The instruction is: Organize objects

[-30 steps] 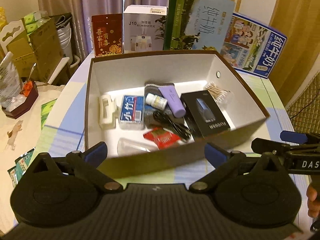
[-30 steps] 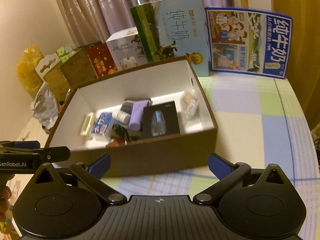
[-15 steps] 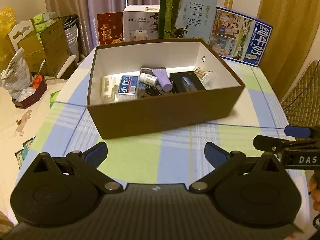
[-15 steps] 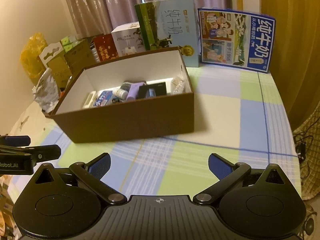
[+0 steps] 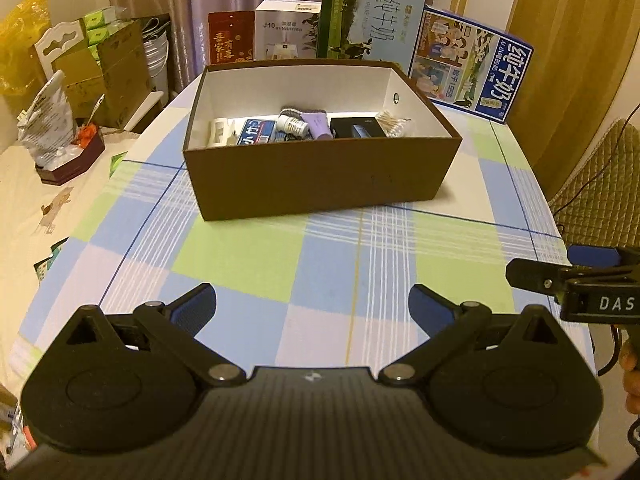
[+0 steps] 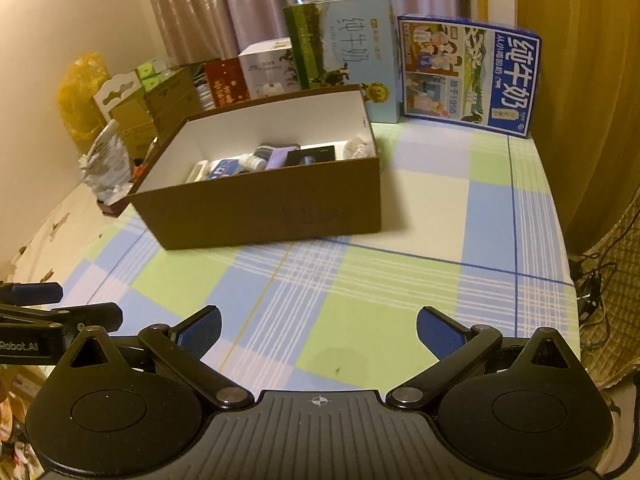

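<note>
A brown cardboard box (image 5: 320,178) (image 6: 260,208) with a white inside stands on the checked tablecloth. In it lie several small items: a purple tube (image 5: 316,125), a black case (image 5: 356,130), a blue packet (image 5: 256,135), a white bottle (image 5: 294,123), cotton swabs (image 5: 394,124) and a white clip (image 5: 218,132). My left gripper (image 5: 314,304) is open and empty, well short of the box. My right gripper (image 6: 318,326) is likewise open and empty, back from the box; its finger (image 5: 560,276) shows at the right of the left wrist view.
Milk cartons (image 5: 472,68) (image 6: 344,44), a white humidifier box (image 5: 286,32) and a red box (image 5: 231,40) stand behind the brown box. A side table with a bag (image 5: 44,120) and cardboard boxes (image 5: 104,68) lies left. A chair (image 5: 600,184) stands right.
Both grippers have pulled back and up from the box, which now looks smaller and farther away. More tablecloth shows in front. Both stay open and empty.
</note>
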The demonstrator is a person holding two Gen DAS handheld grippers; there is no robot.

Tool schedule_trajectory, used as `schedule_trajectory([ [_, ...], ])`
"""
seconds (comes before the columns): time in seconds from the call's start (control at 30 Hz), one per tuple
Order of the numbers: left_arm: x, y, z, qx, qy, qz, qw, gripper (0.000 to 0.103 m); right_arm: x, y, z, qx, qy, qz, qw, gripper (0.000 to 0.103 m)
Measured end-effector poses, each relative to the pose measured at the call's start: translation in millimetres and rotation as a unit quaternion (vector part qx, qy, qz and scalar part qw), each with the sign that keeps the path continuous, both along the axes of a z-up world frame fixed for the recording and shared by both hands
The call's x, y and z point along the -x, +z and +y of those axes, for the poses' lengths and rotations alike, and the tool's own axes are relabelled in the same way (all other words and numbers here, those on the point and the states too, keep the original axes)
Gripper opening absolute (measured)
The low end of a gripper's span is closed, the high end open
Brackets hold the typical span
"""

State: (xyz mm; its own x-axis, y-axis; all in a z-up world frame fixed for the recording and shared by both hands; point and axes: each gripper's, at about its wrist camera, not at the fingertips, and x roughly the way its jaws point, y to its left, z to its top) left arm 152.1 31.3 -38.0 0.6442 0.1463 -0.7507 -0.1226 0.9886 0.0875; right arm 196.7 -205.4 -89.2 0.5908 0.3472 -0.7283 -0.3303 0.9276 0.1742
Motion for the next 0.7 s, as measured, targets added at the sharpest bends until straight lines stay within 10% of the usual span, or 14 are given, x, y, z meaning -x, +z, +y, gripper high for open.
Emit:
schedule_trajectory([
  [0.7, 68.6, 21.5, 21.0, -0.005, -0.036, 0.006, 0.9993, 0.101, 79.5, 17.7, 25.1, 0.004, -0.033, 0.006, 0.999, 0.101],
])
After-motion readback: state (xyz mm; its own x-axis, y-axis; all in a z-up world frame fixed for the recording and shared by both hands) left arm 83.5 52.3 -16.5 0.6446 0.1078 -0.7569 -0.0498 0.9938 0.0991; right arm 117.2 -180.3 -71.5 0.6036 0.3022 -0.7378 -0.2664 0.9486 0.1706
